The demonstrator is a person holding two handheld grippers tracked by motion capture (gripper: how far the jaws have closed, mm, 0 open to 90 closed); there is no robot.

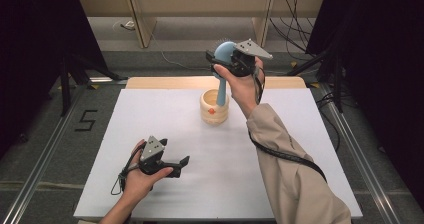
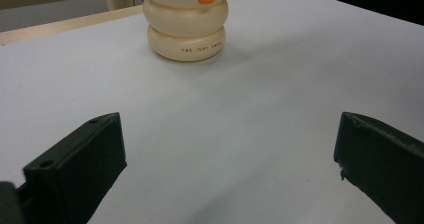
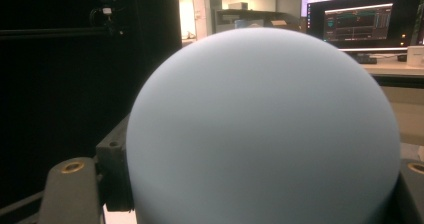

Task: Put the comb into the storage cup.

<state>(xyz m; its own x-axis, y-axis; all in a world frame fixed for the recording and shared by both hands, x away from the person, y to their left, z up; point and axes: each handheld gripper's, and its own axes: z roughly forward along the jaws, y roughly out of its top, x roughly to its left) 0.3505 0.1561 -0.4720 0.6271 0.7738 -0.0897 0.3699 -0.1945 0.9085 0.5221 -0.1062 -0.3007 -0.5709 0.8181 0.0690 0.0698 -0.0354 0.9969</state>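
A blue hairbrush with a round head hangs upright over the far middle of the table. Its handle points down, and its lower end dips into the mouth of a cream ribbed cup. My right gripper is shut on the brush head, whose smooth back sits between the jaws in the right gripper view. My left gripper rests low at the near left, open with nothing between its fingers. In the left gripper view the cup, with its orange beak, stands ahead.
A white board covers the table, with a wooden strip along its far edge. Metal rails run down both sides. A "5" mark is on the floor at left. Monitors glow in the right gripper view.
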